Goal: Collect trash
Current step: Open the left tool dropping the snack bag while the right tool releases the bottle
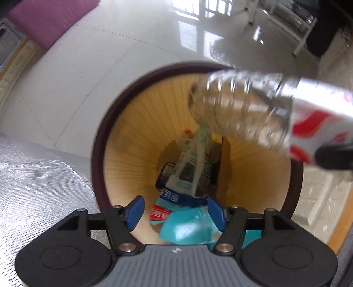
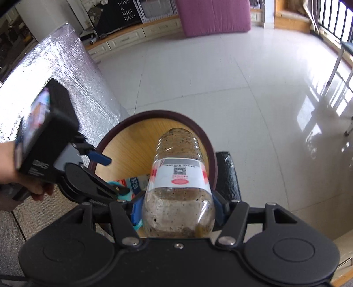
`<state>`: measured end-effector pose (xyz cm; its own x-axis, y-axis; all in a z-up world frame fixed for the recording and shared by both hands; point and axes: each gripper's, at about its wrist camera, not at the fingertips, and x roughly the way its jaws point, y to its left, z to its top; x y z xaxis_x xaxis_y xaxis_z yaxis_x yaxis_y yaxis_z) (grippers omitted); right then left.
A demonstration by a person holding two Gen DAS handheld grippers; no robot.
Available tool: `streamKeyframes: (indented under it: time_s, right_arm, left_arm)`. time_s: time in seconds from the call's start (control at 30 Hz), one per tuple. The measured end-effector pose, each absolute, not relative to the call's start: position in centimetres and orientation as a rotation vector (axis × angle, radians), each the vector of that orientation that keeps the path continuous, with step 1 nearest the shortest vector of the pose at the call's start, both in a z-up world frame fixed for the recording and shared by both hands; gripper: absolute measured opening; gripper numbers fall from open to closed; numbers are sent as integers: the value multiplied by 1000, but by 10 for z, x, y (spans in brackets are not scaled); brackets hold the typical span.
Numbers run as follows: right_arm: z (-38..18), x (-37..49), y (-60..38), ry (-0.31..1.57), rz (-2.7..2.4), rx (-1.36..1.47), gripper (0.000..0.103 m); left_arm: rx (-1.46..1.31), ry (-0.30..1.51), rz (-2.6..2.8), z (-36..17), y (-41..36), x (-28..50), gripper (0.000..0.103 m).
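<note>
A round bin with a dark brown rim [image 1: 99, 143] [image 2: 205, 136] and a wooden inside stands on the floor. My left gripper [image 1: 176, 209] [image 2: 113, 174] points straight down into it, open. A teal wrapper [image 1: 189, 229] lies loose just beneath its blue pads [image 1: 135, 212], and other wrappers [image 1: 189, 167] rest deeper in the bin. My right gripper [image 2: 177, 209] is shut on a dirty clear plastic bottle [image 2: 178, 176] [image 1: 242, 114] with a red and white label. The bottle is tilted over the bin's mouth.
A silver foil-covered surface [image 1: 33, 187] [image 2: 61, 72] borders the bin on one side. A black padded object [image 2: 227, 174] stands against the bin's other side. There is glossy white tile floor [image 2: 220, 77], a purple cushion [image 2: 214, 17] and white furniture legs [image 1: 297, 33] farther off.
</note>
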<state>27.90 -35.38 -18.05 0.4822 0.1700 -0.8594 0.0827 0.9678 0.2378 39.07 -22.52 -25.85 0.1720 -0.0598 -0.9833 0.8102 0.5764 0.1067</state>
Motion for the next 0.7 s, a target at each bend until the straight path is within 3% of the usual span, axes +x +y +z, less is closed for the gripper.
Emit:
streamKeyframes:
  time_s: [0.07, 0.2, 0.3, 0.47, 0.6, 0.7]
  right_arm:
    - [-183, 288, -350, 1085, 56, 250, 62]
    - [-187, 314, -341, 1109, 75, 197, 62]
    - [-198, 334, -339, 1149, 92, 224, 62]
    - [-221, 363, -326, 1225, 99, 335, 63]
    - [-225, 361, -329, 1246, 73, 305, 80]
    - [-221, 353, -331, 1229, 34, 213, 80]
  left_arm:
    - [729, 1222, -691, -243, -222, 391, 67]
    - [696, 1129, -655, -212, -216, 376, 95]
    - [673, 1113, -652, -197, -213, 368, 102]
    - [705, 1151, -696, -199, -217, 367, 103]
    - [718, 1160, -681, -204, -218, 370, 103]
    - [723, 1166, -678, -206, -218, 370, 103]
